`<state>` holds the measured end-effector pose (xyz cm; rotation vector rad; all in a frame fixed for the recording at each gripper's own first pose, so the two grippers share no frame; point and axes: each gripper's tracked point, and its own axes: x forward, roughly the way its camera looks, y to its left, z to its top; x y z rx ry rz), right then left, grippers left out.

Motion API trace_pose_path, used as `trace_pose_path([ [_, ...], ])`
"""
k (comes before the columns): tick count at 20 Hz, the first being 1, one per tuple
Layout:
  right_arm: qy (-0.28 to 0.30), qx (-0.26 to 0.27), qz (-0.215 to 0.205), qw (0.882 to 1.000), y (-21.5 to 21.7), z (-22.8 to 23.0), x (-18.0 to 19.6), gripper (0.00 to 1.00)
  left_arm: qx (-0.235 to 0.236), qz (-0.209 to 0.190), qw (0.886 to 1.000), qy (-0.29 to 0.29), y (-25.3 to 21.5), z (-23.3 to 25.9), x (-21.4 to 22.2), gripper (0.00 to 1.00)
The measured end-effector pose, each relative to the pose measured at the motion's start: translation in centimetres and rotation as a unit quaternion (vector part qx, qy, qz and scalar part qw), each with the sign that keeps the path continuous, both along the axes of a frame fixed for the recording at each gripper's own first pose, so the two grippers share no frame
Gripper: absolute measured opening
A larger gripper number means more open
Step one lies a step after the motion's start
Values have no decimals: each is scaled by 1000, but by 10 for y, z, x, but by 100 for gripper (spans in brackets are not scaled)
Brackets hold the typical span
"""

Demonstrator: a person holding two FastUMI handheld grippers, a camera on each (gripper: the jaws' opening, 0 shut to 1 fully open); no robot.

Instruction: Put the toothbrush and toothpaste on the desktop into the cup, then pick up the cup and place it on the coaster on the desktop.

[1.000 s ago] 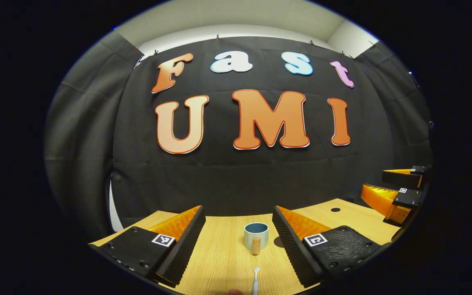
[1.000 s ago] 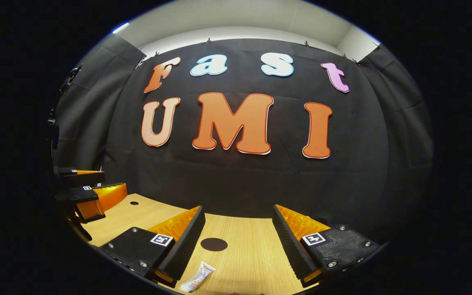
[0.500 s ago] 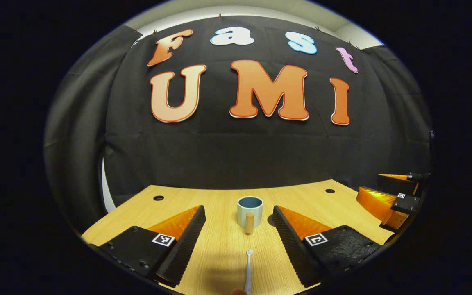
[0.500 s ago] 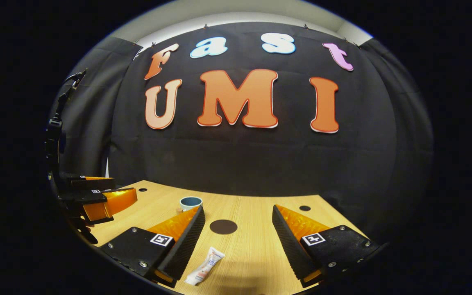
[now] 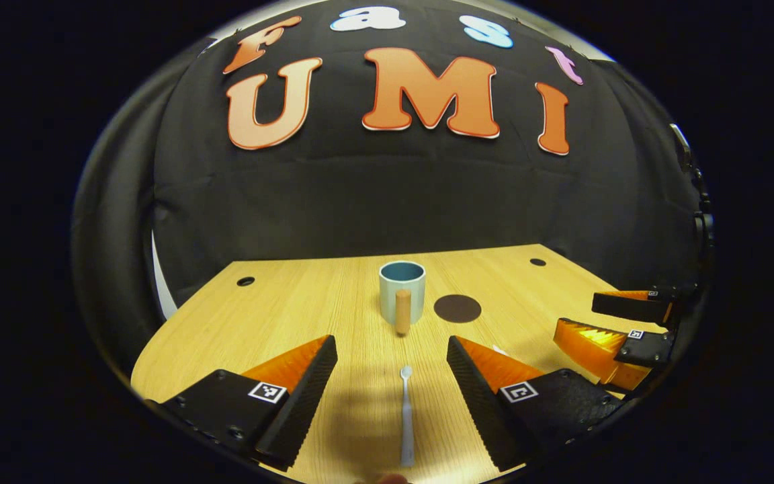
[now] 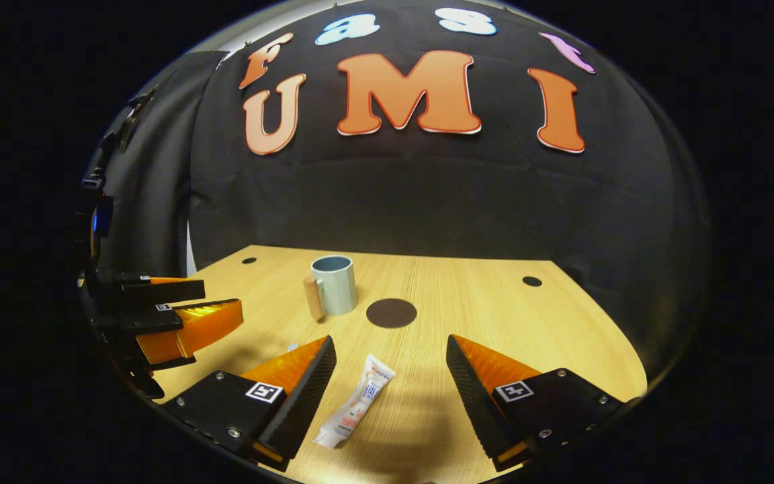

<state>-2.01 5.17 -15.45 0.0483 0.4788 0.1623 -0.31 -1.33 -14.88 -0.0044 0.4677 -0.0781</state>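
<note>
Hovering above a pale wooden desk (image 5: 293, 302), the left gripper (image 5: 392, 366) holds its fingers wide apart with nothing between them but open air. A white toothbrush (image 5: 406, 417) lies flat on the desk in the gap below, its head pointing away toward a light blue cup (image 5: 402, 290). The cup stands upright near the middle of the desk, its wooden handle (a short peg-like grip) facing the camera. Just to the cup's right, apart from it, sits a dark round coaster (image 5: 457, 308), with nothing on it. At the right edge of the left gripper view, the right gripper (image 5: 619, 326) hangs above the desk, also spread open.

Seen from the right gripper view, the right gripper (image 6: 390, 366) is open and holds nothing. A white tube of toothpaste (image 6: 355, 410) lies flat on the desk (image 6: 528, 336) below the gap, nearer the left-hand finger, its cap end toward the camera. Beyond it are the coaster (image 6: 392, 313) and, to its left, the cup (image 6: 334, 284). The left gripper (image 6: 179, 316) shows at the left edge, its fingers parted.
</note>
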Motion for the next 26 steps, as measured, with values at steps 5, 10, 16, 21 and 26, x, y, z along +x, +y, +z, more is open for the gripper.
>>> trace_pose_path([
  [5,52,-13,15,998,13,-41,1,98,6,-9,999,45,0,-37,1,99],
  [10,101,-20,21,994,24,-73,0,96,-2,-10,996,89,1,-65,0,100],
  [16,152,-18,23,988,35,-103,-2,85,-10,-8,991,137,2,-96,-7,100],
  [21,168,-5,18,986,45,-116,1,67,-3,-6,987,162,4,-108,-8,99],
  [26,169,-1,22,985,44,-110,-2,37,0,-5,983,185,-2,-114,-17,88],
])
